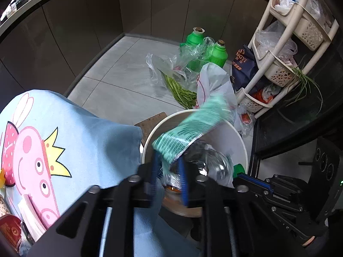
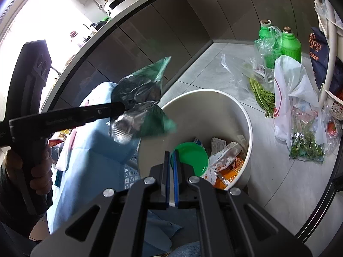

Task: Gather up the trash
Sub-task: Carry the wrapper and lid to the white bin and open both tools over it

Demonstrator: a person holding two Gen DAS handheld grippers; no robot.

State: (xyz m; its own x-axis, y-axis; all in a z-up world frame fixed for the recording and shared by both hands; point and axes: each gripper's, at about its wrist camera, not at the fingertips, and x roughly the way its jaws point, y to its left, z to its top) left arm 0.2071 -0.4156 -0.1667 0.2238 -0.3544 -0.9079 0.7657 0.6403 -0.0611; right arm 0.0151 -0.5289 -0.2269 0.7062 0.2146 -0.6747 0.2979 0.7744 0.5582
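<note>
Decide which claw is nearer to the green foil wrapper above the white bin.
Left. The left claw has the green foil wrapper between its fingers over the white bin. The right claw, shut and empty, sits lower beside the bin's near rim, apart from it.

Strong fisheye bending in both wrist views, cabinet fronts point(image 2: 150, 34) and countertop edges bowed, black vignette in the corners. Bright daylight from a blown-out window point(image 2: 25, 17) at upper left of the right wrist view, detail there washed white. Even, soft light on the grey floor tiles point(image 1: 120, 85). Motion blur on the green foil wrapper point(image 1: 188, 126) point(image 2: 148, 98). Soft focus on the near black gripper frames.
</note>
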